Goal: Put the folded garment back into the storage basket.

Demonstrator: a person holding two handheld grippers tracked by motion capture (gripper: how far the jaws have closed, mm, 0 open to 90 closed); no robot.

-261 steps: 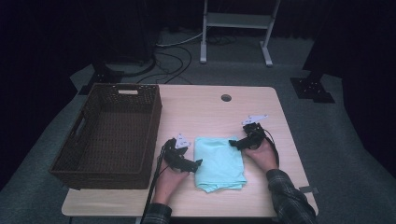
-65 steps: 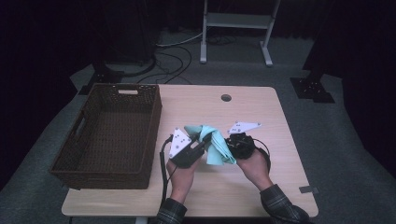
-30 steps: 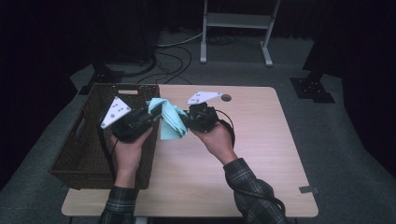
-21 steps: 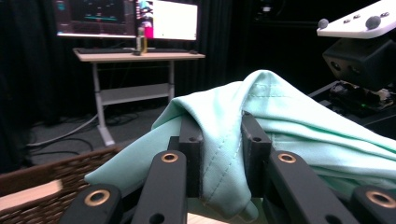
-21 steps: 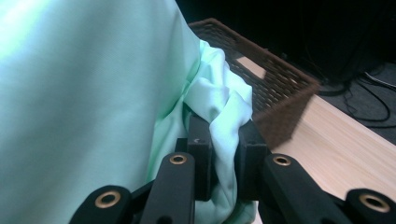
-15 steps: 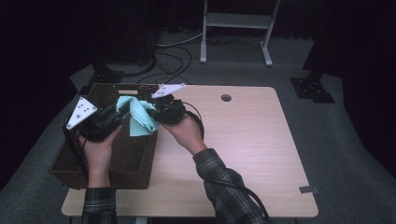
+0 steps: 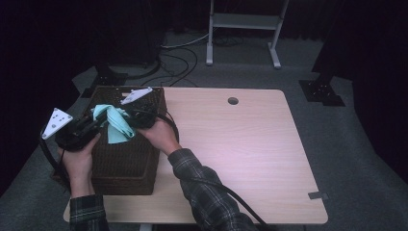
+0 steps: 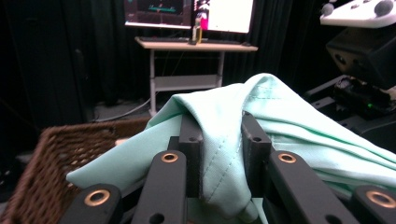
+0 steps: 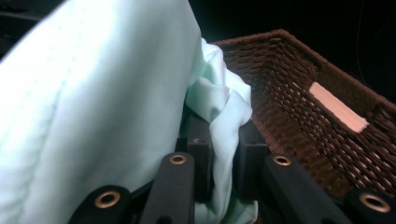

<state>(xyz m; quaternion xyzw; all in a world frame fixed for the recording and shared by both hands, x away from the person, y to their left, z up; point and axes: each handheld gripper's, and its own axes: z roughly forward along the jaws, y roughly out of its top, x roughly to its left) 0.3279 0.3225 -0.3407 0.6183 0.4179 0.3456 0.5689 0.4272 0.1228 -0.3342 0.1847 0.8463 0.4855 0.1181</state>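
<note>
The room is dark, black curtains all round, and the one bright patch is the pale wooden table [image 7: 240,144] with a small round hole [image 7: 233,101] near its far edge. Nearest to the person, both forearms in checked sleeves reach in from the table's near side and swing over to its left end. There the left gripper [image 7: 89,126] and the right gripper [image 7: 137,120] carry a mint-green cloth [image 7: 114,124] between them, bunched and drooping, held up over the brown wicker basket [image 7: 125,159] that sits at the left end of the table.

In the left gripper view the jaws are pinched tight on a fold of the cloth [image 8: 219,154], with the basket's rim [image 8: 42,158] below it. In the right gripper view the jaws likewise squeeze a gathered edge [image 9: 224,140], and the basket's woven inside [image 9: 299,126] lies open just beyond.

To my eye, the carry is done: the cloth has left the tabletop and hangs above the basket. What remains is to lower it in, let go with both grippers, and draw the hands clear. Farther back stand a metal stand [image 7: 243,29] and loose cables [image 7: 178,57] on the grey floor.
</note>
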